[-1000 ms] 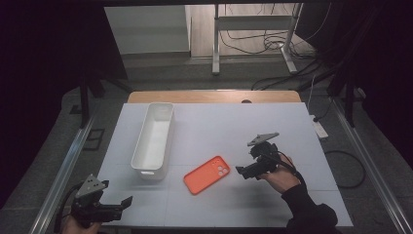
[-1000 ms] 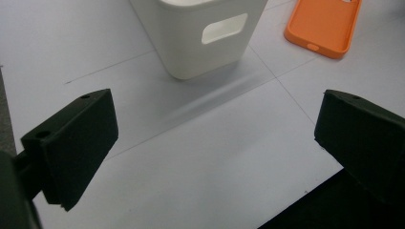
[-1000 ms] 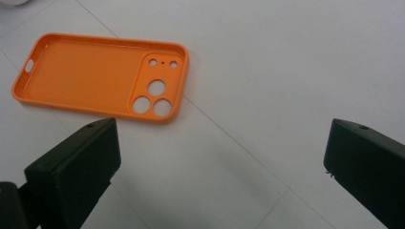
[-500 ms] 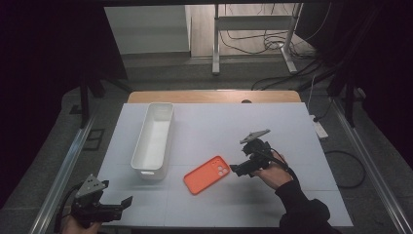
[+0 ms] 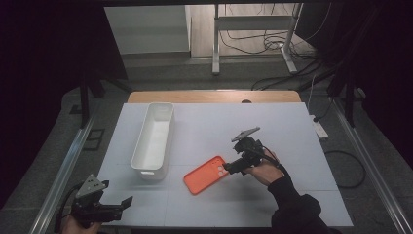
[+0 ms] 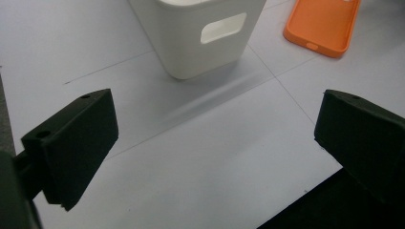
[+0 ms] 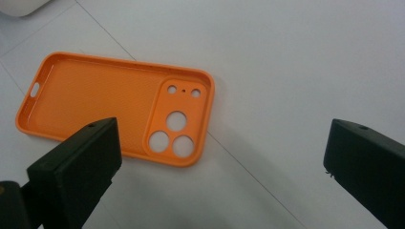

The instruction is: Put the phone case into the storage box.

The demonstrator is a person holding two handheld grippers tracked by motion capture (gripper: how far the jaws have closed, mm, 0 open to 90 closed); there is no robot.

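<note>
black jaws on the right gripper [image 5: 233, 167] are spread wide, nothing between them, hovering just beside the camera-hole end of the orange phone case [image 5: 206, 174]. case lies flat, inside up, on the white table [image 5: 272, 131], near the short end of the white bin [image 5: 154, 139]. left gripper [image 5: 117, 208] is also spread and empty, parked at the near left corner, well apart. risk: case is thin and flat, so a jaw could ride over the rim and shove it away, or the soft wall could buckle when pinched. table top is smooth, seamed panels; room is dark, cables on the floor behind.
</note>
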